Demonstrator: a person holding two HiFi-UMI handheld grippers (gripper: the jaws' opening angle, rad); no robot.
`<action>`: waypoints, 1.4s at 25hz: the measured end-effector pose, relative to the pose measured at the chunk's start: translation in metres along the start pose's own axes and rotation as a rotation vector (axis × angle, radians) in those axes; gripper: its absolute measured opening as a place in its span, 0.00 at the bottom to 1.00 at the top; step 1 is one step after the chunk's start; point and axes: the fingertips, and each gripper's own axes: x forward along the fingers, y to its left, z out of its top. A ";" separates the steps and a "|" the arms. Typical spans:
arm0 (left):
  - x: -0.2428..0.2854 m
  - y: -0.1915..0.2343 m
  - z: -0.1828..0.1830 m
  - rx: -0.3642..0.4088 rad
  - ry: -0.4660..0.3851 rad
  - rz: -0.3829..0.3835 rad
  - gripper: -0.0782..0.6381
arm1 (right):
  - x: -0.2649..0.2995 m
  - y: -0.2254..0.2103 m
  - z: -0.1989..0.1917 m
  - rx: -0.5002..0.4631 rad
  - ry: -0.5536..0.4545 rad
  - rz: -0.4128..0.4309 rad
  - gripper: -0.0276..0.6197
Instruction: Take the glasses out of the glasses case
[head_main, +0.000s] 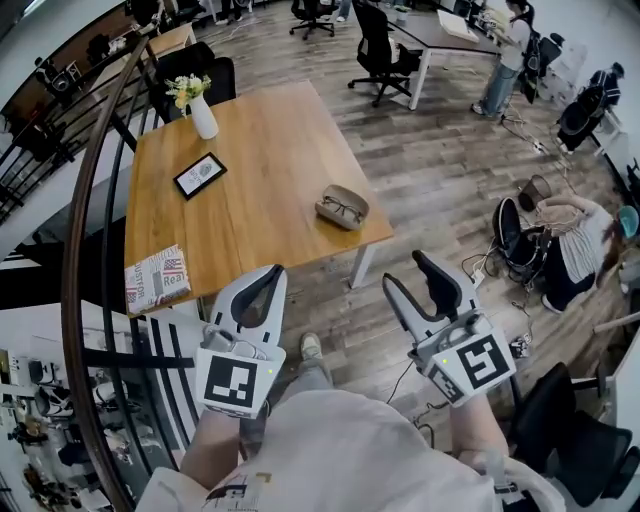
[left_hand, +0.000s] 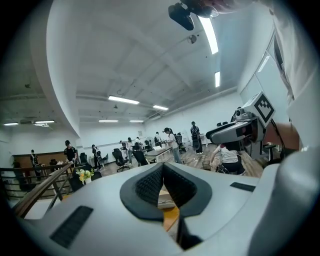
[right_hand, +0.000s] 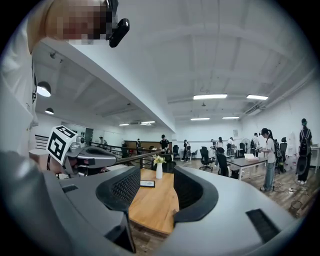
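Observation:
An open tan glasses case (head_main: 342, 207) lies near the right front corner of the wooden table (head_main: 270, 150), with dark-framed glasses (head_main: 343, 210) inside it. Both grippers hang in front of the table over the floor, well short of the case. My left gripper (head_main: 272, 270) is shut, its tips touching with nothing held; in the left gripper view its pads meet at the left gripper's tip (left_hand: 162, 166). My right gripper (head_main: 405, 270) stands open and empty. The right gripper view shows the table top (right_hand: 152, 202) through the wide gap of the right gripper (right_hand: 156, 187).
A white vase of flowers (head_main: 202, 115) and a small dark frame (head_main: 200, 175) stand on the table's far left. A printed box (head_main: 157, 278) lies at its near left corner. A curved railing (head_main: 85, 250) runs along the left. A person crouches on the floor (head_main: 570, 235) at the right.

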 end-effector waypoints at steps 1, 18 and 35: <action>0.010 0.013 0.000 0.002 0.001 -0.003 0.13 | 0.014 -0.007 0.003 -0.001 -0.003 -0.010 0.40; 0.130 0.157 -0.034 0.015 -0.005 -0.038 0.13 | 0.191 -0.066 -0.010 0.007 0.032 -0.046 0.40; 0.195 0.164 -0.035 -0.023 0.042 0.050 0.13 | 0.243 -0.129 -0.029 0.029 0.094 0.111 0.40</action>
